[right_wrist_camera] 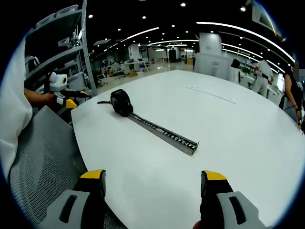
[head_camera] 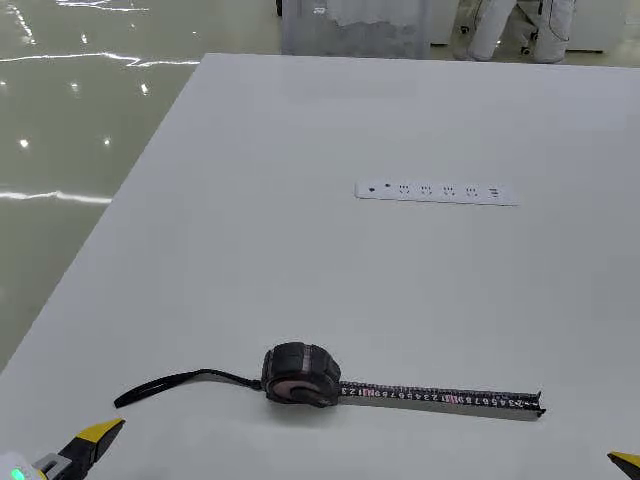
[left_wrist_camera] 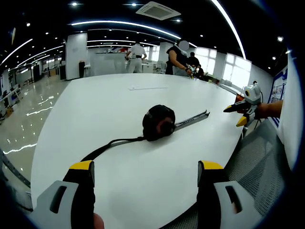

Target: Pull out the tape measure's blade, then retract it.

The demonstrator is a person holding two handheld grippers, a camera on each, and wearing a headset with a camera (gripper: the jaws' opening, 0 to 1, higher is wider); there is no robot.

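Note:
A black tape measure (head_camera: 300, 375) lies on the white table (head_camera: 380, 280) near its front edge. Its blade (head_camera: 440, 398) is pulled out flat to the right and its black strap (head_camera: 170, 384) trails left. Neither gripper touches it. My left gripper (left_wrist_camera: 145, 168) is open with nothing between its jaws, short of the case (left_wrist_camera: 158, 122) on the strap side. My right gripper (right_wrist_camera: 153, 175) is open too, a little way short of the blade's hooked end (right_wrist_camera: 190, 145). In the head view one yellow fingertip (head_camera: 98, 433) shows at bottom left and another fingertip (head_camera: 626, 462) at bottom right.
A white power strip (head_camera: 436, 192) lies flat further back on the table. The table's left edge drops to a glossy floor (head_camera: 60, 150). People stand at the far end (left_wrist_camera: 178, 55). A metal shelf (right_wrist_camera: 57, 43) stands beside the bench.

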